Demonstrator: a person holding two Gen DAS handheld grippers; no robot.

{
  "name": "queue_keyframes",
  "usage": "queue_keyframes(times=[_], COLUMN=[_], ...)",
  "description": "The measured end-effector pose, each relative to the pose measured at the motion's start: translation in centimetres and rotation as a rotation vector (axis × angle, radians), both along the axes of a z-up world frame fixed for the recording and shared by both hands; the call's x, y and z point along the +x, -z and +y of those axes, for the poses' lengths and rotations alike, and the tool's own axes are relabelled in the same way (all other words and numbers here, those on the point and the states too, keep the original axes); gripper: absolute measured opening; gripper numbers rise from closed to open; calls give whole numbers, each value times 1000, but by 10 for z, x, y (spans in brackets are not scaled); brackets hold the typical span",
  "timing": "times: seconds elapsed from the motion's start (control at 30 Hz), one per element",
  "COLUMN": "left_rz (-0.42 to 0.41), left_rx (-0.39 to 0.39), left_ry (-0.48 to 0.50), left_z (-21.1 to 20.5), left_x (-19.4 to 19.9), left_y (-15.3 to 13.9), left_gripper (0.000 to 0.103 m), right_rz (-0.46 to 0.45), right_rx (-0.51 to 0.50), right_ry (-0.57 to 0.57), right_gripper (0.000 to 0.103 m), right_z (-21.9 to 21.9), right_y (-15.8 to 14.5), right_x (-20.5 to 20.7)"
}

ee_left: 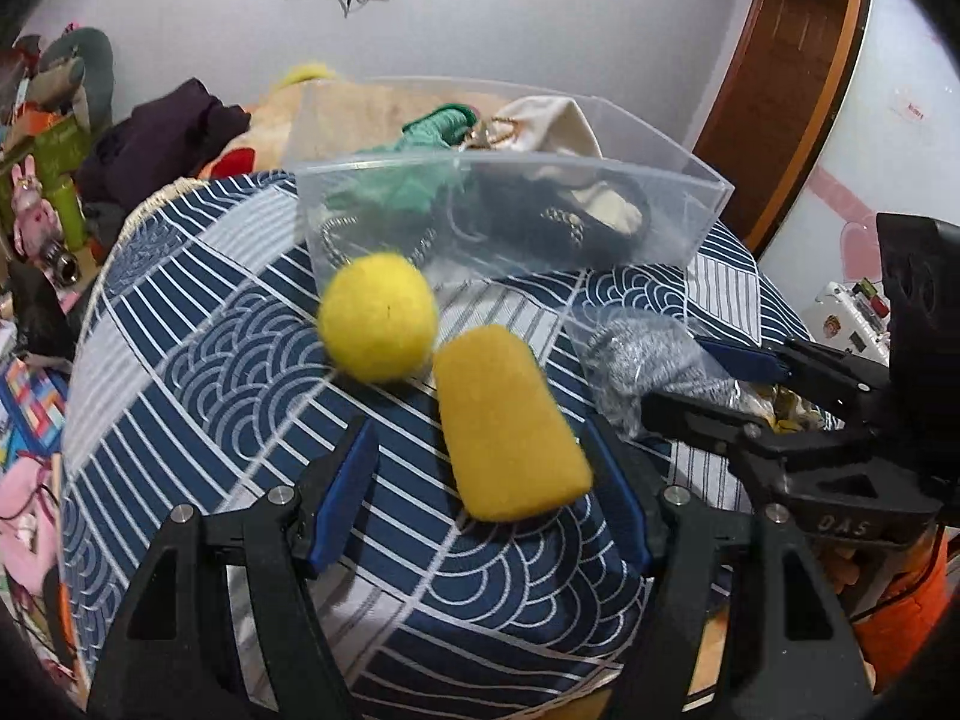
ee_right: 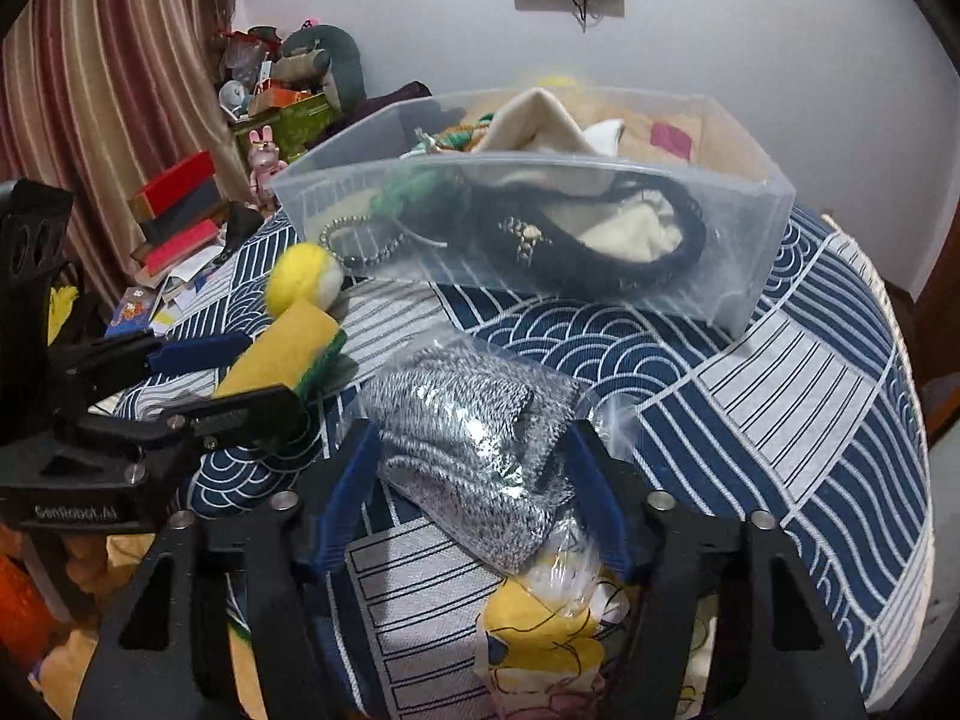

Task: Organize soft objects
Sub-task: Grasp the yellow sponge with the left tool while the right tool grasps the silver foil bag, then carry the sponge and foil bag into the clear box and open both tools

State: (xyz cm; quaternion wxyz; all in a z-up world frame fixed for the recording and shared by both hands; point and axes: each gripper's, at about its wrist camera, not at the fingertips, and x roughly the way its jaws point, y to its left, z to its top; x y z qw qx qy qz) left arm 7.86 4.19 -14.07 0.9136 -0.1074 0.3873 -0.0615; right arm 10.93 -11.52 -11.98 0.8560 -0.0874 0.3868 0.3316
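A yellow sponge (ee_left: 510,426) lies on the blue patterned cloth between the open fingers of my left gripper (ee_left: 480,468), touching the right pad. A yellow felt ball (ee_left: 378,318) sits just beyond it. A grey knit item in a clear bag (ee_right: 474,450) lies between the open fingers of my right gripper (ee_right: 474,480). The clear plastic bin (ee_left: 660,150) behind holds a green knit piece, a cream cloth and black cords. The sponge (ee_right: 282,354) and ball (ee_right: 303,276) also show in the right wrist view, with the left gripper (ee_right: 228,372) around the sponge.
The round table (ee_right: 810,396) drops off at its edges. Piled clutter, boxes and toys (ee_right: 252,120) stand at the far left by a curtain. A wooden door (ee_left: 780,72) is at the right.
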Motion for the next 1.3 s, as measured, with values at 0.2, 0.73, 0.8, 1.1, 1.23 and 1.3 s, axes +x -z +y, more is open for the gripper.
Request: queue_keyframes(times=[0.2,0.73,0.8,1.1,1.23,1.3], left_rz=[-4,-167,-191,-284,-292,-285], left_rx=[-3,22,29,60,88,90], left_ry=[62,58,45,-17,-39,-41], left_z=[-14,-10,-7,9,14,16], left_x=[0,-21,-20,-3,15,23], left_y=[2,-55,-64,-98,-103,-102], left_gripper=[40,38,38,38,38,38], right_rz=[-12,-118,-138,-232,-232,-220], right_rx=[21,153,170,226,242,238], right_ry=[1,40,49,94,135,150], right_gripper=[32,23,23,23,23,23], right_z=[-9,-30,-35,-41,-41,-40], right_y=[-3,-53,-61,-94,-99,-97], right_x=[-7,-15,-15,-3,15,24])
